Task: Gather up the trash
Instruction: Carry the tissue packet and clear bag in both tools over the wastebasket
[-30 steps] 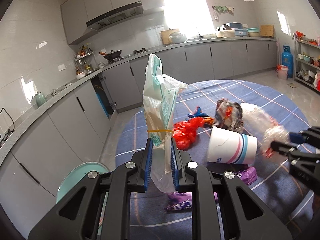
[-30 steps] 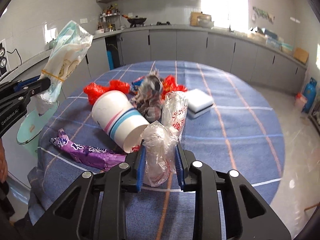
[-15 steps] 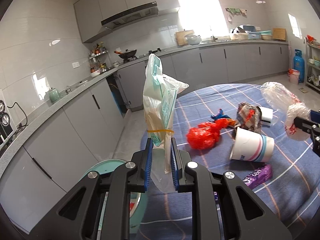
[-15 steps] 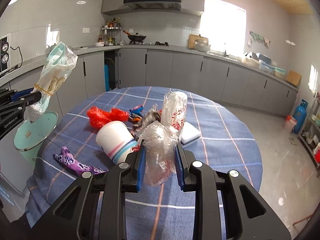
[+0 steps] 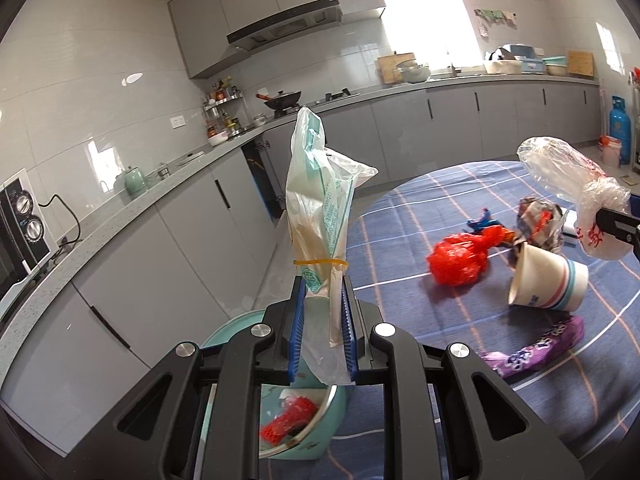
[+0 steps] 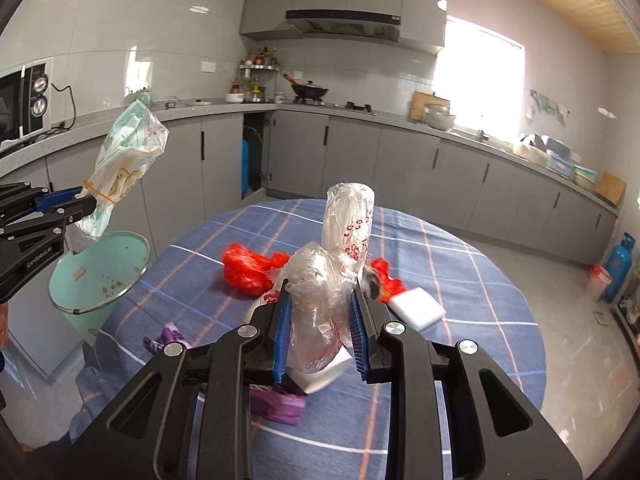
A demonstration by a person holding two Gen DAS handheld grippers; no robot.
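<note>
Left hand-held gripper (image 5: 322, 332): clenching one white-and-green plastic bag tied with a yellow rubber band (image 5: 320, 216), long axis upright, directly above the open mint-green round trash bin (image 5: 338, 400) beside the table (image 5: 420, 208); this is the nearer hand to the bin.

Right hand-held gripper (image 6: 320, 334): clenching one crumpled clear plastic bag with red print (image 6: 336, 272), upright, over the table, bin (image 6: 100, 272) lying to its left.

Lying on the table: one red plastic bag (image 5: 460, 258), one striped white paper cup (image 5: 544, 280), one purple wrapper (image 5: 536, 350), one white sponge block (image 6: 418, 308), one crumpled printed wrapper (image 5: 538, 222).
</note>
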